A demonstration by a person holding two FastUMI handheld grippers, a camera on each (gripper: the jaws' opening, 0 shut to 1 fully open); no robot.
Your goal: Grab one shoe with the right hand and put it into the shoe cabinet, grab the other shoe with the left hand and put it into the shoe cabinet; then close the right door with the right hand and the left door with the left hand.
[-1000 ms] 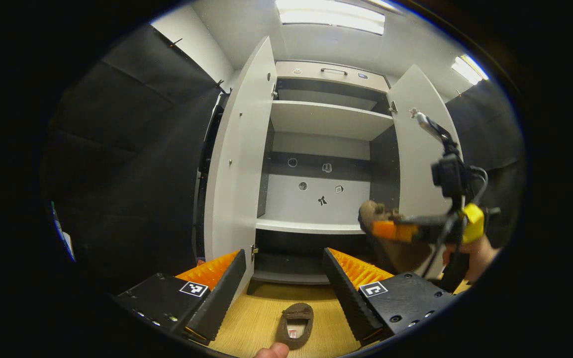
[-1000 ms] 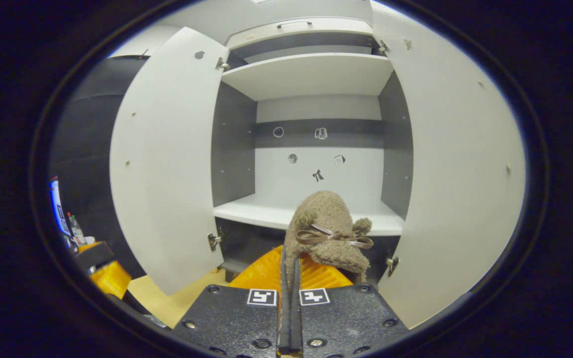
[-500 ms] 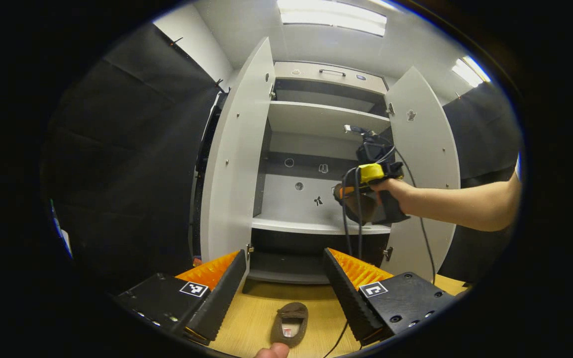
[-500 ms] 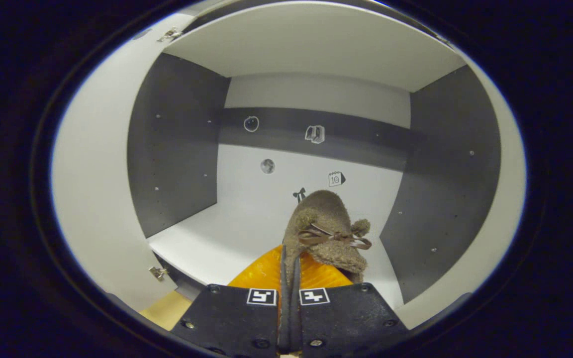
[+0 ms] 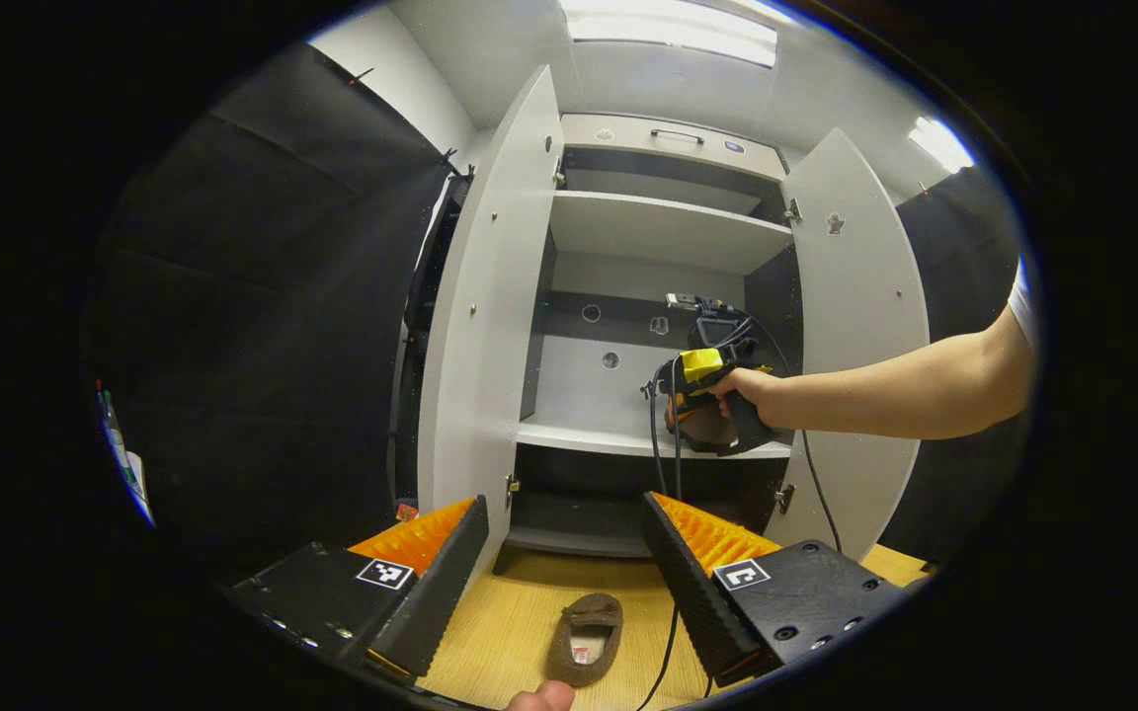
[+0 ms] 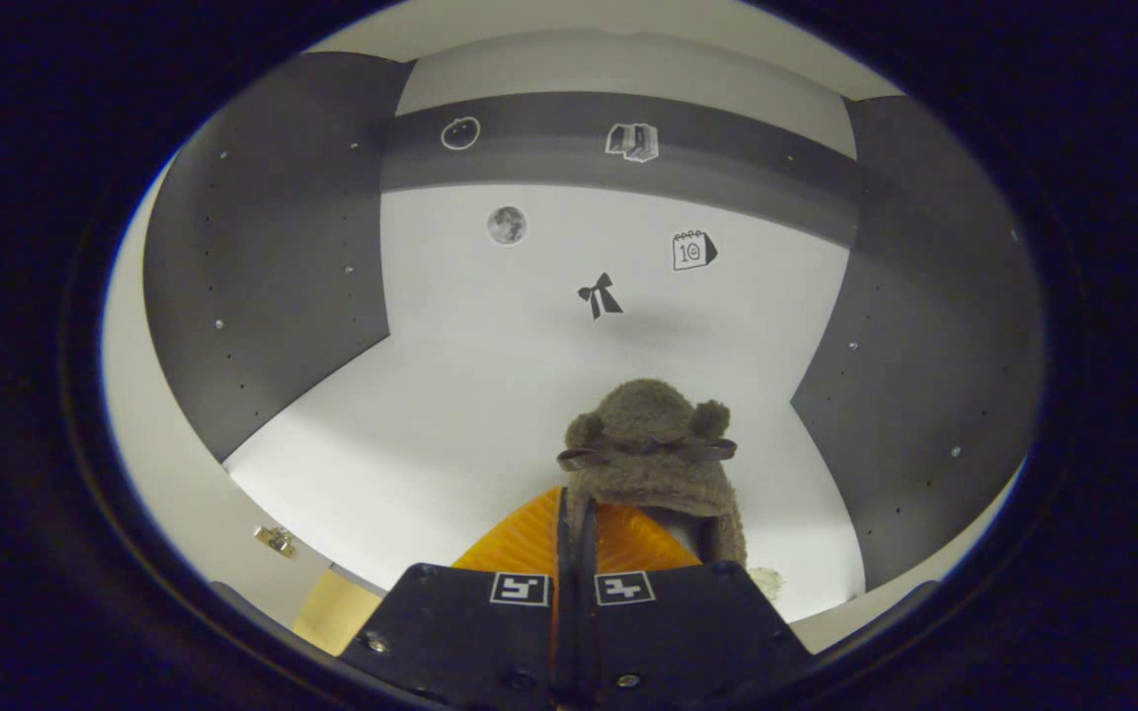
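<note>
In the right gripper view my right gripper [image 6: 574,518] is shut on the edge of a fuzzy brown slipper [image 6: 650,454] with a ribbon bow, held just over the white middle shelf [image 6: 450,434] of the shoe cabinet. The left gripper view shows that right gripper [image 5: 705,420] and the hand on it reaching into the cabinet [image 5: 663,227] at shelf height. The other brown slipper [image 5: 586,637] lies on the wooden floor in front of the cabinet, between the spread fingers of my open left gripper [image 5: 559,553], which hangs above it. Both cabinet doors stand wide open.
The left door [image 5: 480,326] and right door [image 5: 860,326] swing outward on either side. A cable [image 5: 663,647] trails down from the right gripper to the floor beside the slipper. Small stickers dot the cabinet's back wall [image 6: 599,296]. Black cloth walls flank the cabinet.
My right gripper has carried its slipper from in front of the doors deep into the cabinet and lowered it toward the middle shelf. The left gripper has barely shifted above the floor slipper.
</note>
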